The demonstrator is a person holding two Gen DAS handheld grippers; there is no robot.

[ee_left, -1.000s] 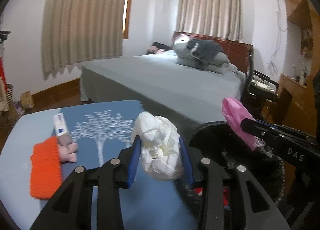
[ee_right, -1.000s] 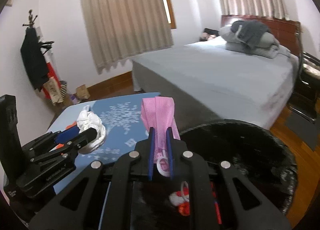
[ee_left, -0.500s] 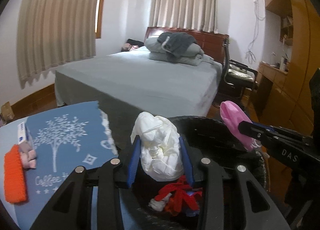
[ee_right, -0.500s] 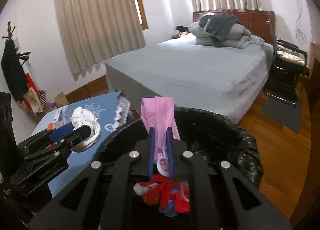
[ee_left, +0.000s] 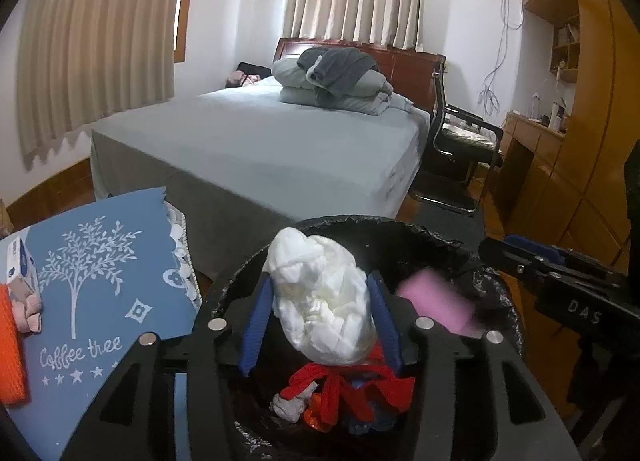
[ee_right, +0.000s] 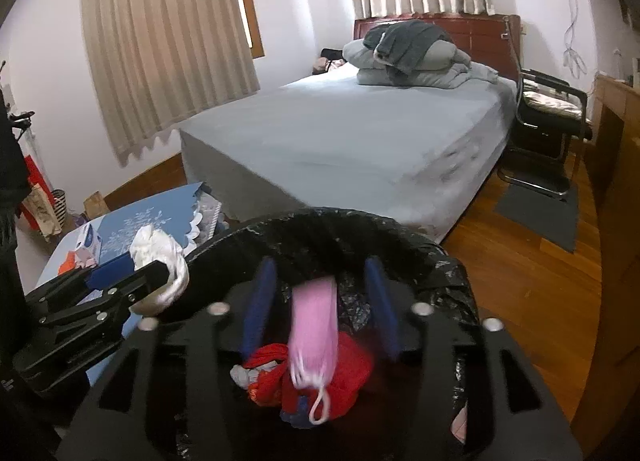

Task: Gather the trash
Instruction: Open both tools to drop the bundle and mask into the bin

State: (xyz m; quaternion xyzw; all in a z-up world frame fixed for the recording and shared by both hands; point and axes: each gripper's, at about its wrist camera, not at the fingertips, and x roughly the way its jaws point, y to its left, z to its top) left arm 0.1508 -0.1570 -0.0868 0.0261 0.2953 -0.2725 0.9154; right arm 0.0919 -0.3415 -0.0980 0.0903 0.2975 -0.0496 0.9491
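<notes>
- Your left gripper [ee_left: 320, 309] has its jaws opening, and the white crumpled wad [ee_left: 324, 301] sits between the blue pads [ee_left: 256, 325] with a sliver of gap showing on each side (whether a pad grazes it I cannot tell), so it looks released rather than clamped.
- Your right gripper [ee_right: 320, 301] is opening too; the pink face mask [ee_right: 314, 333] hangs blurred between its widely parted pads, touching neither, its long axis running up and down, ear loop lowest.
- The relation that counts: both pieces lie straight below the pads and inside the rim of the black-lined trash bin [ee_left: 400, 225], above the red and blue scraps [ee_left: 352, 385] at its bottom. Nothing needs steering; I judge both will fall in.
- Outward to your left, the blue tablecloth [ee_left: 100, 261] carries what is not yet collected: an orange knit piece [ee_left: 10, 345] at its left edge, a pinkish bundle [ee_left: 30, 309] beside it, and a small white-and-blue box [ee_left: 20, 265].
- Your left hand is the nearer to those, so the next reach probably falls to it.
</notes>
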